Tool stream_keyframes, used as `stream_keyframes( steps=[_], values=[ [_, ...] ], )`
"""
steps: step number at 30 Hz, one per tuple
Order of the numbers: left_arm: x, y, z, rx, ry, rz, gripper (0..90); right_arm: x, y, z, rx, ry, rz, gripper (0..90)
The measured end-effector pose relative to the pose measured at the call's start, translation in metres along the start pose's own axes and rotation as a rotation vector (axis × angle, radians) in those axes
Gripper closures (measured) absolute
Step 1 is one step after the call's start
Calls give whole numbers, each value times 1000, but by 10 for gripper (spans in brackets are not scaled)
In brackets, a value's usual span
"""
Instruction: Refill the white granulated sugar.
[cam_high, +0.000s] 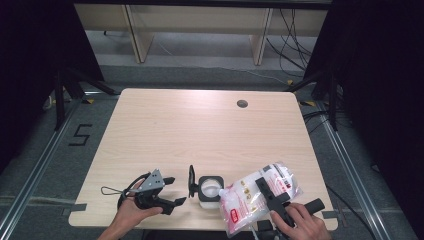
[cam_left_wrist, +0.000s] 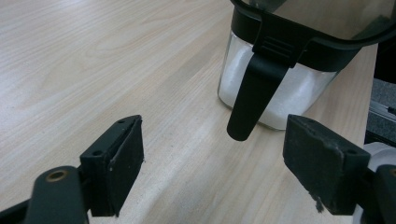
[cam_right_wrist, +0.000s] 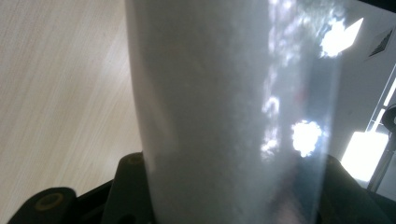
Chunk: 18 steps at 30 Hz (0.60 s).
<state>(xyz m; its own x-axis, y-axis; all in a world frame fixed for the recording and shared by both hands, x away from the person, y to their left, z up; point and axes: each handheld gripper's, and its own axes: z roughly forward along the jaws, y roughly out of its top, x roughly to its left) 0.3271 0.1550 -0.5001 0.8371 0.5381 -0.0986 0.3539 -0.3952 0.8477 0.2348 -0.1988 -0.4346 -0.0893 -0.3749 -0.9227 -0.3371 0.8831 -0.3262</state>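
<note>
So the bag (cam_high: 260, 196) of white granules, clear plastic with red print, is sitting at about 5 o'clock on the table (cam_high: 200, 130), right near the front edge. The right gripper (cam_high: 265, 192) has its jaws clamped on it; in the right gripper view the bag (cam_right_wrist: 210, 112) rises straight up between both jaws. Just at 9 o'clock from the bag is the jar (cam_high: 210, 190), a glass one with a black rim, lid (cam_high: 191, 181) flipped open, white stuff inside. Further out at 9 o'clock is the left gripper (cam_high: 172, 191), jaws wide apart and holding nothing. In its own view the jar (cam_left_wrist: 280, 79) stands just ahead with a black latch (cam_left_wrist: 252, 100) hanging down.
</note>
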Motion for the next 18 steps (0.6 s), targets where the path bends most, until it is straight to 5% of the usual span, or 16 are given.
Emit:
stream_keyframes(
  steps=[14,15,18],
  values=[
    [1,0,0,10,-2,5,202,0,0,0,0,1,6,566],
    [-1,-1,1,1,-2,-27,202,-1,0,0,-1,3,4,567],
    [1,0,0,13,2,-5,202,0,0,1,-2,6,12,568]
  ],
)
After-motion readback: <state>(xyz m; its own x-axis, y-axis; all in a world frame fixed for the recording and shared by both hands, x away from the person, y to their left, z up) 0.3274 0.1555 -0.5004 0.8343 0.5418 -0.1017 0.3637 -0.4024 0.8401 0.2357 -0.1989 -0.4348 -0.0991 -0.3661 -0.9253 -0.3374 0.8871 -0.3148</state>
